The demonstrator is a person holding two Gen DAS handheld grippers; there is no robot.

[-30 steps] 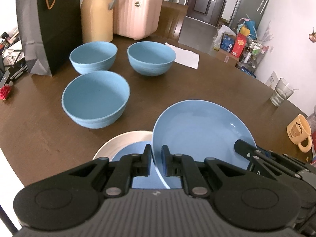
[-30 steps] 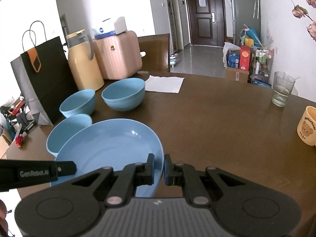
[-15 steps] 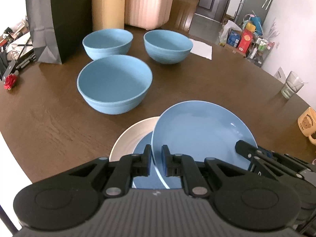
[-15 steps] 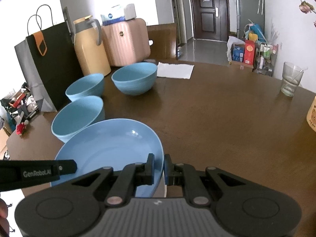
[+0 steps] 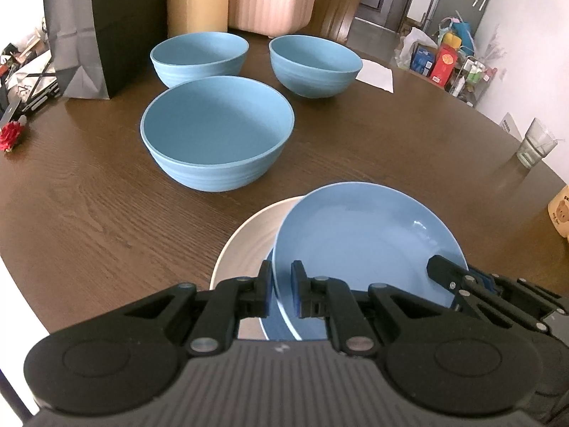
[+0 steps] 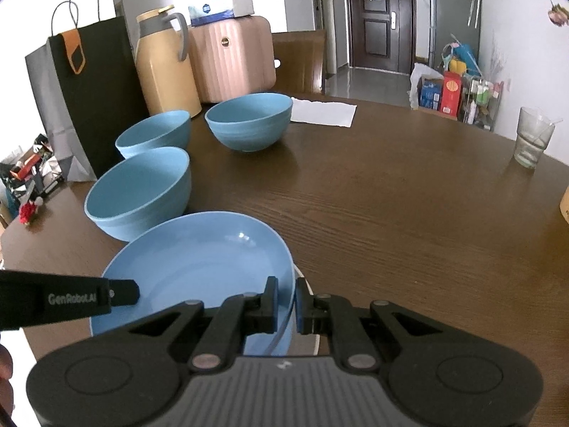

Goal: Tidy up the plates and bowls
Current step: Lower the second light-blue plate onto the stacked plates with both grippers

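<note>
Both the left tongs (image 5: pixel 279 290) and right tongs (image 6: pixel 286 304) are clamped on opposite rims of a blue plate (image 5: pixel 359 238) above a white plate (image 5: pixel 245 245).

Bowls (image 5: pixel 217 131) and plates (image 5: pixel 245 245) on wooden table (image 5: pixel 89 206)

Dark door (image 6: pixel 377 25) beyond a round wooden table (image 6: pixel 391 195), white walls (image 6: pixel 526 53), cluttered rack (image 6: pixel 480 103).

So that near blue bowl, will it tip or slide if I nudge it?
The near bowl is wide and squat, so it probably won't tip. Its smooth wall on the polished table suggests it would slide. It looks thin-walled, likely light, though the material can't be told.
</note>
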